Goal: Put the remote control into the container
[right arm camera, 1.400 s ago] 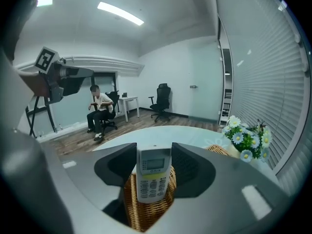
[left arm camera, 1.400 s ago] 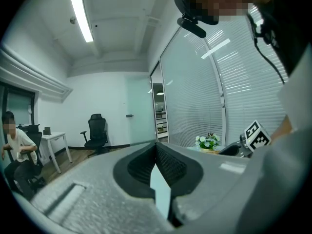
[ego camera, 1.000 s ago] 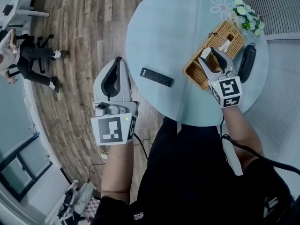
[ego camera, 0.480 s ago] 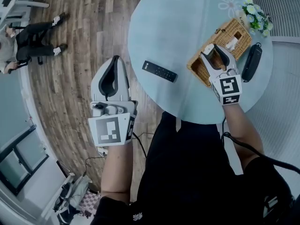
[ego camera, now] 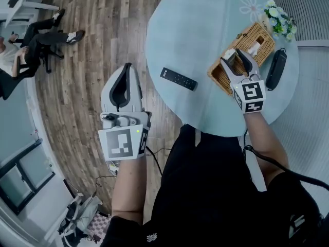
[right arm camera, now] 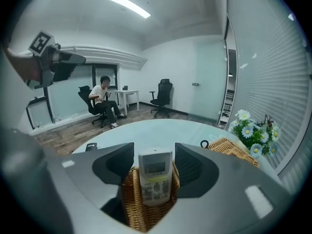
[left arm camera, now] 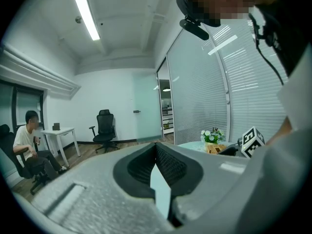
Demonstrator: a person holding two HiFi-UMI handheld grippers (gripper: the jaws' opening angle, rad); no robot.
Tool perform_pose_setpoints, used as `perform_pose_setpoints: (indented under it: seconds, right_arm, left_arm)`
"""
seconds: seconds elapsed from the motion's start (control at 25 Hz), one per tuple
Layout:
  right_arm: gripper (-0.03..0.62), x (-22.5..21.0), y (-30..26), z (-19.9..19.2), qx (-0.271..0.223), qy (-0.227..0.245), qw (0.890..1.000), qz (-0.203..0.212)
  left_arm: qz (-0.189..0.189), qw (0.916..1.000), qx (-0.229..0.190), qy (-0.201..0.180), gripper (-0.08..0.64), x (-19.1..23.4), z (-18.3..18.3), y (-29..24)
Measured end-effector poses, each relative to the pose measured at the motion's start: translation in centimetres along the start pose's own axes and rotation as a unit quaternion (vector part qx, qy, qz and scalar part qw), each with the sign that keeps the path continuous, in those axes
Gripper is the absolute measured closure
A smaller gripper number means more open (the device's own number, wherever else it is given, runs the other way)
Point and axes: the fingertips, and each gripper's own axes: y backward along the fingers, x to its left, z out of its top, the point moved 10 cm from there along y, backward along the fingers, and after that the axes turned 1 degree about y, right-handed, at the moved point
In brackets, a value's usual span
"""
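Now white remote (right arm camera: 155, 177) loose between just-spreading jaws of right gripper (right arm camera: 154, 152), inside basket (right arm camera: 132, 196)

1. The table (ego camera: 205, 24) is round and light blue, with a white flower picture (ego camera: 252, 6) on its top.
2. A black remote (ego camera: 178, 78) lies flat near the middle.
3. A woven basket (ego camera: 257, 37) sits on the right side.
4. Flowers (ego camera: 280, 20) stand just beside the basket.
5. A dark long thing (ego camera: 276, 68), maybe another remote, lies at the right edge.

Office room: black swivel chair (left arm camera: 103, 126), white desk (left arm camera: 58, 130) with a seated person (left arm camera: 28, 141), blinds (left arm camera: 202, 94) behind glass partitions, ceiling strip light (left arm camera: 87, 14).
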Motion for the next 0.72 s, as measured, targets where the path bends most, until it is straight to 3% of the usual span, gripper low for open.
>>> perform_pose_setpoints:
  seconds: [0.44, 0.72]
  right_arm:
    - [0.328, -0.2, 2.8, 2.7, -0.054, -0.020, 0.998, 0.003]
    - [0.364, -2.0, 6.2, 6.5, -0.102, -0.043, 0.993, -0.035]
  left_arm:
    - [-0.010, 0.9991, -0.041, -0.001, 0.558, -0.6, 1.3, -0.1]
    - [-0.004, 0.9979, -0.064, -0.010, 0.560, -0.9, 2.2, 0.5]
